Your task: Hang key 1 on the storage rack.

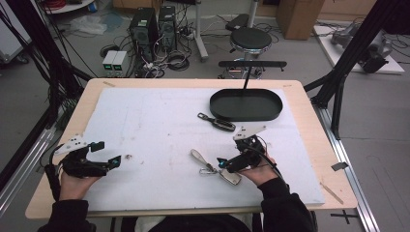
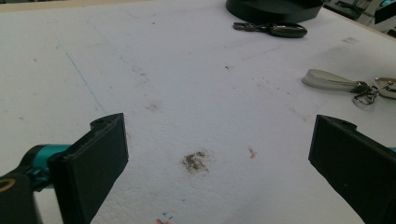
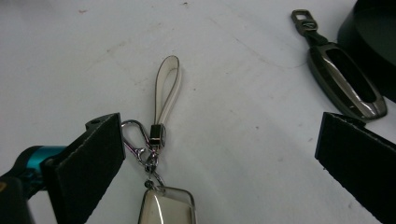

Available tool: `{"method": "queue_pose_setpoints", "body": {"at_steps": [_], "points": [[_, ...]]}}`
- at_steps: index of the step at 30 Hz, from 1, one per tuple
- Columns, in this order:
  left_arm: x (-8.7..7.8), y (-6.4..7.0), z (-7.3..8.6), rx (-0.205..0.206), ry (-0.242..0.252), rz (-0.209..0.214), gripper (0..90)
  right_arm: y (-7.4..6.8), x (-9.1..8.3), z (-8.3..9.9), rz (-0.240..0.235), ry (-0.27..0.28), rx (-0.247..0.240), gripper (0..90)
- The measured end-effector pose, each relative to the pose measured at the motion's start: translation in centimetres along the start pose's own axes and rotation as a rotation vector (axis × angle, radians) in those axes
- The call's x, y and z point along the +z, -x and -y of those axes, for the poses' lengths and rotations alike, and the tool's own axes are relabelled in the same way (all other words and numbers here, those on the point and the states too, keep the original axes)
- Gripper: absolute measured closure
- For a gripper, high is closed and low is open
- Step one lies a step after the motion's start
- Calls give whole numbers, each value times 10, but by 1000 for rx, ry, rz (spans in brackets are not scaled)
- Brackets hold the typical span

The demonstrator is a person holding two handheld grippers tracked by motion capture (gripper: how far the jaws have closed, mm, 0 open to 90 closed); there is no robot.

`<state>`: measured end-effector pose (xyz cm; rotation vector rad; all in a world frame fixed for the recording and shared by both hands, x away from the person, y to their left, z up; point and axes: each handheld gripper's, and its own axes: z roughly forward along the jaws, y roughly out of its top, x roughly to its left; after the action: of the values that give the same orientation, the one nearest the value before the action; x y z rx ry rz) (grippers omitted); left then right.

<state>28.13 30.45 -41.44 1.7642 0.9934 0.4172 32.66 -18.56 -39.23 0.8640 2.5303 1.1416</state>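
The right claw (image 1: 223, 163) hangs wide open just above the white foam sheet (image 1: 154, 125) covering the bench (image 1: 309, 121), its jaws spread to either side of a cream key fob with a silver clip and a pale loop strap (image 3: 159, 140). The fob lies flat between the jaws, near the front edge, nothing touching it. From the right gripper view the clip's swivel and the strap's metal collar are plain; from the high view they blur into one small shape. Beyond it lies a second fob, a dark oval key case with a chrome rim (image 3: 345, 84), just beside a black oval tray (image 1: 246, 104) at the back. The left claw (image 1: 109, 153) is open too, well apart on the other side, over a grey smudge (image 2: 195, 161) that its own view shows clearly. Two claws, two fobs, one tray.
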Motion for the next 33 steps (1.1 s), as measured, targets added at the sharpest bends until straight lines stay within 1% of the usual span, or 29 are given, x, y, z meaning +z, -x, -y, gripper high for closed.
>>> {"method": "queue_pose_setpoints", "body": {"at_steps": [2, 5, 7, 8, 9, 10, 13, 14, 16, 17, 19, 20, 21, 22, 24, 26, 27, 28, 29, 30, 31, 32, 33], "points": [[0, -1, 0, -2, 1, 0, 51, -3, 6, -3, -10, -21, -5, 8], [0, -1, 0, -3, 2, 1, 51, -9, 17, -9, -3, -64, -4, 9], [0, -1, 0, 1, 1, 2, 51, -11, 23, -13, -18, -85, -7, 9], [0, 0, 0, 1, 0, 1, 51, -13, 26, -14, -20, -96, -11, 17], [0, 0, 0, 1, -1, 2, 51, -15, 29, -16, -20, -109, -18, 44], [0, -1, 0, 1, -3, 3, 51, -18, 32, -18, -24, -122, -22, 47], [0, -1, 0, 1, -3, 4, 51, -23, 41, -22, -14, -157, -34, 67], [0, -1, 0, -2, -1, 3, 51, -23, 41, -22, -14, -157, -34, 67], [0, -1, 0, -1, -2, 4, 51, -27, 49, -23, -18, -186, -42, 133], [0, -1, 0, -2, 0, 4, 51, -28, 50, -24, -28, -195, -49, 144], [0, -1, 0, -4, 0, 4, 51, -29, 52, -24, -30, -203, -51, 156], [1, -1, 0, -2, -2, 5, 51, -32, 56, -25, -28, -216, -66, 222], [1, -1, 0, -2, -2, 5, 51, -32, 56, -25, -28, -216, -66, 222], [1, -1, 0, -2, -5, 5, 51, -32, 58, -25, -26, -231, -60, 290], [1, -1, 0, 2, -9, 6, 51, -32, 62, -25, -33, -251, -57, 354], [1, -1, 0, 0, -8, 6, 51, -34, 64, -25, -37, -262, -66, 388], [1, -1, 0, 0, -9, 6, 51, -35, 65, -25, -32, -263, -70, 400], [1, -1, 0, -1, -9, 5, 51, -35, 65, -25, -32, -263, -70, 400], [1, -1, 0, -1, -8, 5, 51, -36, 67, -26, -29, -269, -67, 430], [1, -1, 0, 0, -9, 5, 51, -36, 67, -26, -29, -269, -67, 430], [1, -1, 0, 2, -10, 4, 51, -37, 69, -27, -26, -277, -69, 470], [1, -1, 0, 2, -10, 4, 52, -37, 69, -27, -26, -277, -69, 470], [1, -1, 0, 2, -10, 4, 51, -38, 71, -27, -28, -288, -67, 520]]}}
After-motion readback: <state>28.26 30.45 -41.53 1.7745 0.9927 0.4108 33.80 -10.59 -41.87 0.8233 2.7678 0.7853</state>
